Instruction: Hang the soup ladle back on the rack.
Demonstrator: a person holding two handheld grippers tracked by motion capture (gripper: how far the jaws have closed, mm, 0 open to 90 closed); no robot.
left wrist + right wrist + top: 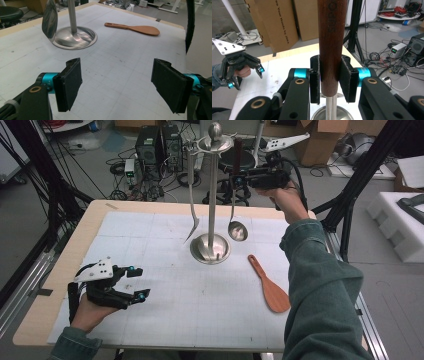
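Observation:
A steel utensil stand [212,195] rises from a round base [210,249] at the table's middle back. A slotted metal turner [193,220] hangs from its left side. My right gripper [239,180] is shut on the dark wooden handle [332,37] of a ladle, whose steel bowl [237,231] hangs just right of the pole. Whether the ladle is on a hook I cannot tell. In the right gripper view the pads [348,80] press both sides of the handle. My left gripper [137,282] rests open and empty at the table's near left, jaws wide in the left gripper view [115,82].
A wooden rice paddle [270,287] lies flat right of the base, also seen in the left gripper view [135,28]. A white gridded mat [165,320] covers the wooden table. Cables, boxes and black tripod legs stand behind and beside the table.

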